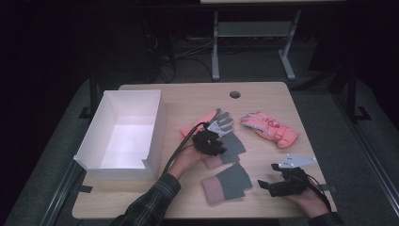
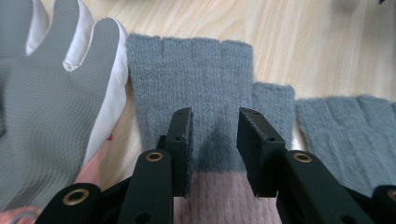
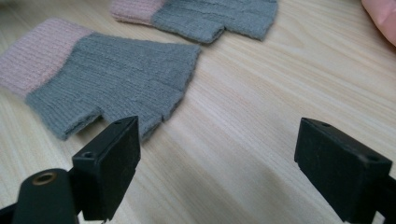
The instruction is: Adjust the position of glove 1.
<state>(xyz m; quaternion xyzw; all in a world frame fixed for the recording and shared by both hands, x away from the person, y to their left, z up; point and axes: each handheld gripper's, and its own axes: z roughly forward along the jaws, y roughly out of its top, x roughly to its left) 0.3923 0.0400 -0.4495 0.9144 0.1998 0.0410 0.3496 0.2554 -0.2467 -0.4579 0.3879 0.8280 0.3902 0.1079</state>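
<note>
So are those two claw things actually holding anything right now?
No. The left gripper hovers open over a grey fingerless glove near its pink cuff; the right gripper is open above bare table.

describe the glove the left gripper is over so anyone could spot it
Start at the white open box on the table's left side and move right past the grey-and-white glove. Just below it lies a grey knitted fingerless glove with a pink cuff, under the left gripper. Its twin lies nearer the person.
</note>
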